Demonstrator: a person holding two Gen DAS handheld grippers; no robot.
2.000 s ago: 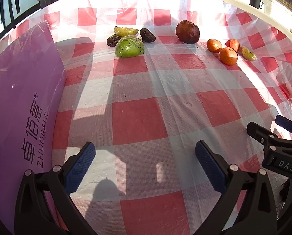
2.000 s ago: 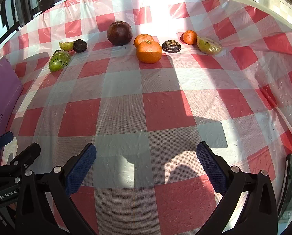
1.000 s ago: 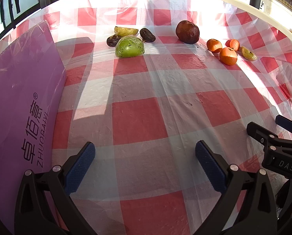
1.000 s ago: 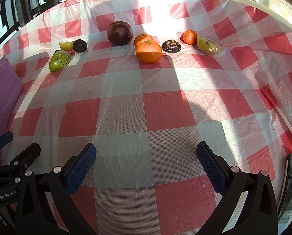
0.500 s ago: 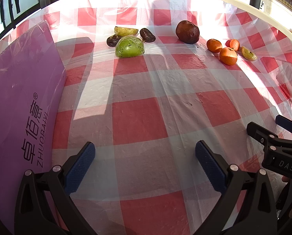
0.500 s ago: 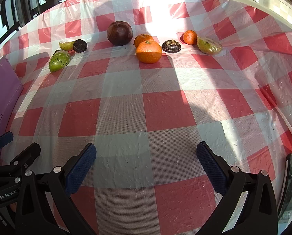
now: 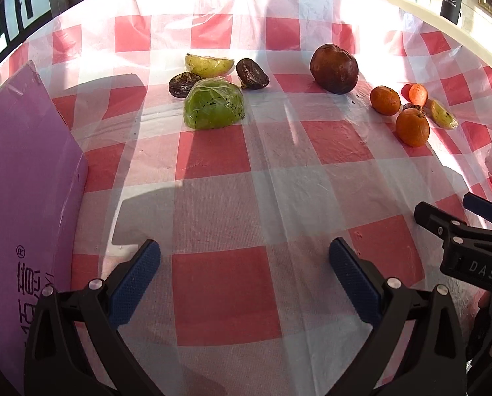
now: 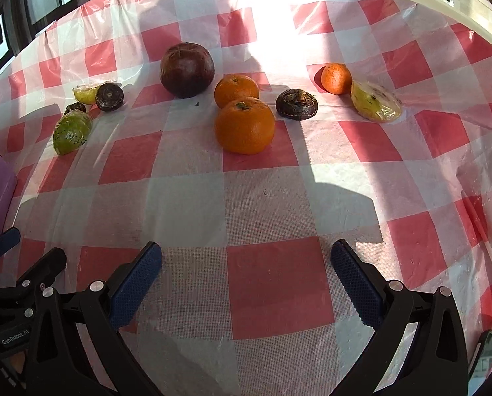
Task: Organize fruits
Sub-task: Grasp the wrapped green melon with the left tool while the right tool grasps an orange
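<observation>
Left hand-held gripper [image 7: 244, 265] gapes wide, holds nothing, low over the checked worktop [image 7: 226, 297]; right hand-held gripper [image 8: 246, 265] same, w/ nothing btwn its pads. Vs 0.5 s ago: no visible change, both stay put. Fruits sit at the far side: big orange [image 8: 244, 125] just in front of a smaller orange [image 8: 236, 89], dark round fruit [image 8: 187, 69] left of it. Wrapped green piece [image 8: 71, 131], far left of the big orange, has its long axis slanting up-right.

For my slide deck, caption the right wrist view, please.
Open right gripper above checkered tablecloth, facing three oranges, a dark red fruit and wrapped green pieces.
</observation>
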